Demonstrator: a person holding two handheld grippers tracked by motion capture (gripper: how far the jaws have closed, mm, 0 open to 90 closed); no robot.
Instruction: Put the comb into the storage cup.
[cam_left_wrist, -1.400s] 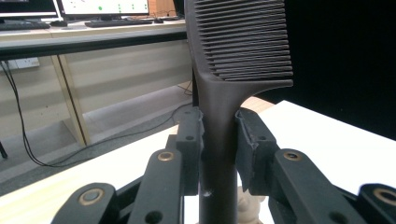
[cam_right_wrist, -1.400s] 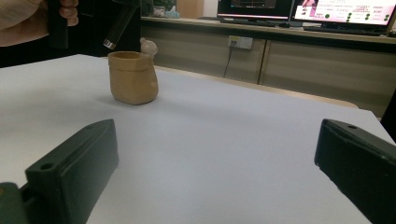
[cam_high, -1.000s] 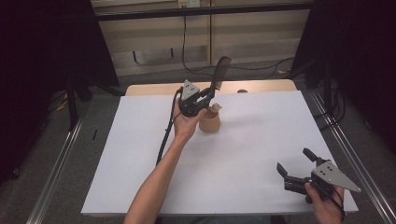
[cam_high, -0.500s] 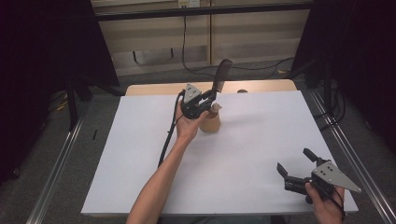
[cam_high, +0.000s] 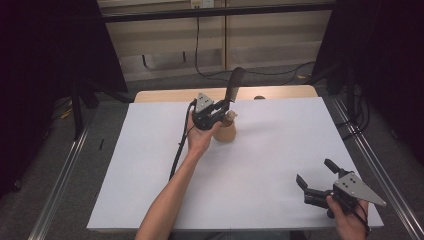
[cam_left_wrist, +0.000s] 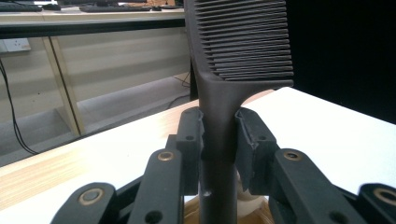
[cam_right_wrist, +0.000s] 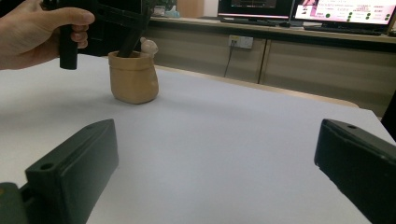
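- My left tool (cam_high: 220, 111) is clenched on the black comb (cam_left_wrist: 233, 65), both jaws pressing the handle from either side just below the toothed part.
- Comb long axis runs near vertical, leaning a little toward the far side of the desk in the high view; toothed end up (cam_high: 235, 82), handle end down inside the tan pot (cam_high: 226, 131).
- In the left tool view the teeth point to the right and the handle drops between the jaws toward the pot rim below.
- My left hand (cam_high: 200, 137) wraps the tool grip from underneath; forearm stretched forward from the near edge toward the far middle of the white desk (cam_high: 150, 190).
- A black cable (cam_high: 179, 147) trails from the left tool back along that forearm.
- The pot stands upright on the desk near its far edge, just beside my left hand; a small pale rounded thing (cam_right_wrist: 149, 45) shows at its rim, can't tell what it is.
- My right tool (cam_high: 319, 179) is released, jaws spread wide, nothing between them.
- Right hand (cam_high: 347, 217) holds it low at the near right corner of the desk, jaws aimed toward the far left, well apart from the pot.
- In the right tool view the pot (cam_right_wrist: 133, 77) sits far off at upper left, my left hand (cam_right_wrist: 35, 30) gripping beside it.
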